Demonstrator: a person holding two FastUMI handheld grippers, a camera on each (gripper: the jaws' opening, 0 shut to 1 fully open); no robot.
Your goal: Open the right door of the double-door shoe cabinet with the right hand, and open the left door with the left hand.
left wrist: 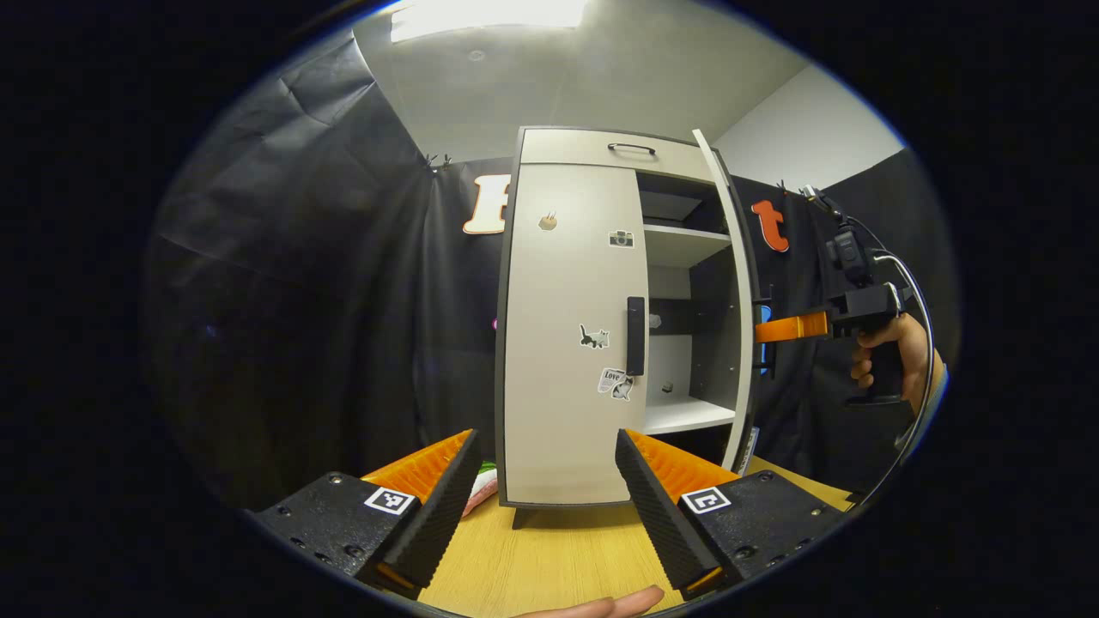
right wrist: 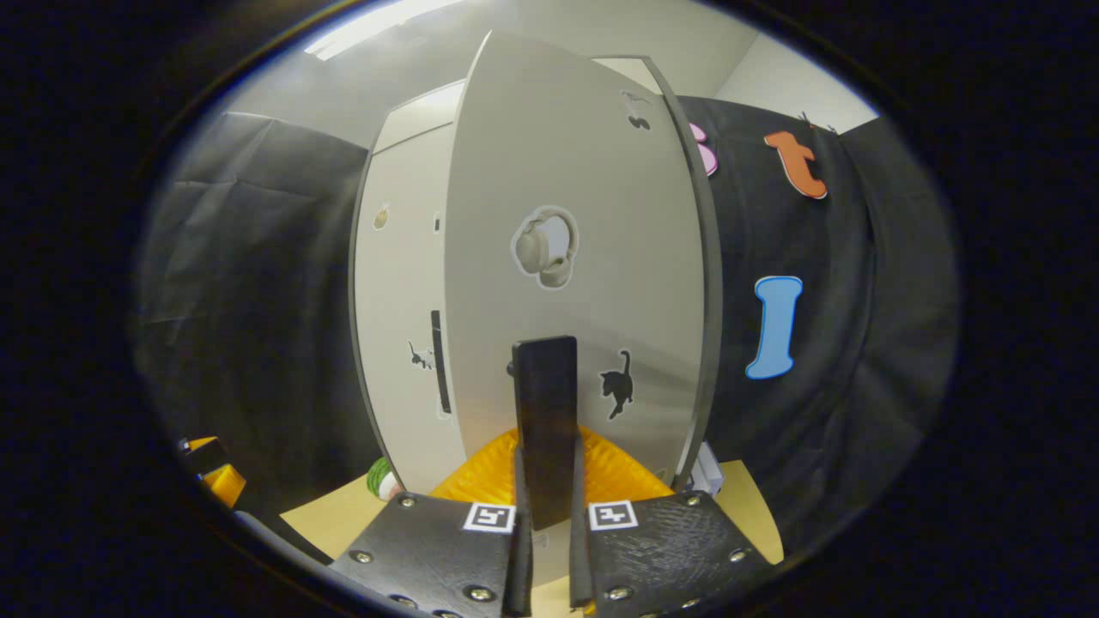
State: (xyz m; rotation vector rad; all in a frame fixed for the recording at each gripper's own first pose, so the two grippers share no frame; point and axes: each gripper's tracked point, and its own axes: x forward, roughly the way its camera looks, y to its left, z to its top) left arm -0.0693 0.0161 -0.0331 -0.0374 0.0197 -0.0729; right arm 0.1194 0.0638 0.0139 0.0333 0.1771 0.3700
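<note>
A: Where was the cabinet (left wrist: 571,326) in the left gripper view?

B: It stood at the centre, on the table (left wrist: 549,558). Its left door (left wrist: 567,343) was closed, with the handle (left wrist: 635,335) at its right edge. The right door (left wrist: 730,292) was swung out at about 2 o'clock, and the shelves (left wrist: 687,412) inside were visible.

A: And the left gripper (left wrist: 549,446)?

B: Its fingers were spread wide at 6 o'clock, holding nothing, apart from the cabinet.

A: What did the right gripper (right wrist: 549,549) do?

B: In the right gripper view, both fingers were pressed on the right door's handle (right wrist: 545,421), at 6 o'clock. In the left gripper view this gripper (left wrist: 773,329) was at 3 o'clock, held by a hand (left wrist: 897,356).
</note>
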